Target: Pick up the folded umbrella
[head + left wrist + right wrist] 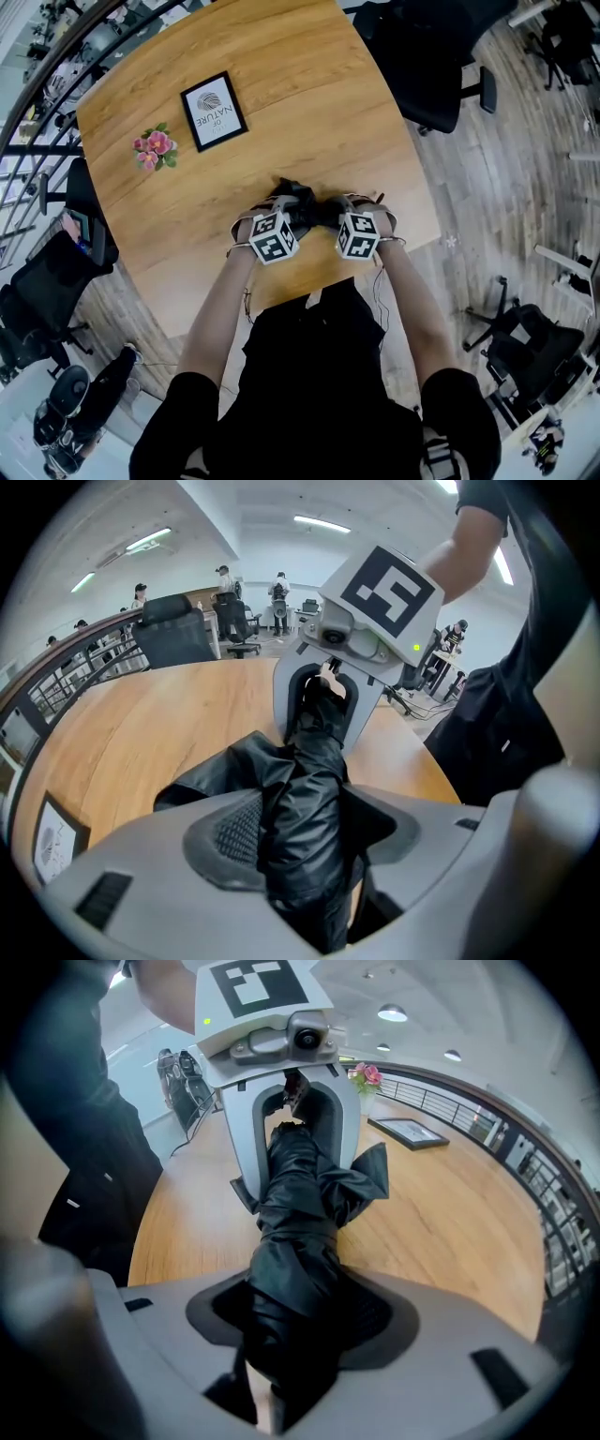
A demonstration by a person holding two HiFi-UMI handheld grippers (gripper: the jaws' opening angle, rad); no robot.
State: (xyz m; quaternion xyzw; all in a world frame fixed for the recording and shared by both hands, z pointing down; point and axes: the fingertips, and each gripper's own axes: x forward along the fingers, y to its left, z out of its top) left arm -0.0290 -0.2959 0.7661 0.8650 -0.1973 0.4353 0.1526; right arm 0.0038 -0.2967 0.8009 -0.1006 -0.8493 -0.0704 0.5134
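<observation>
The folded umbrella (305,202) is a black bundle lying near the front edge of the wooden table (281,94). My left gripper (286,208) holds its left end and my right gripper (349,211) its right end. In the left gripper view the black fabric (305,799) fills the space between the jaws of my left gripper (309,855), with the right gripper (323,691) facing me on the far end. In the right gripper view the umbrella (300,1232) is wedged between the jaws of my right gripper (300,1335), and the left gripper (295,1129) clasps its far end.
A framed picture (214,111) and a small bunch of pink flowers (155,147) lie on the far left of the table. Black office chairs stand at the back right (431,66) and at the left (56,272). A railing runs along the left.
</observation>
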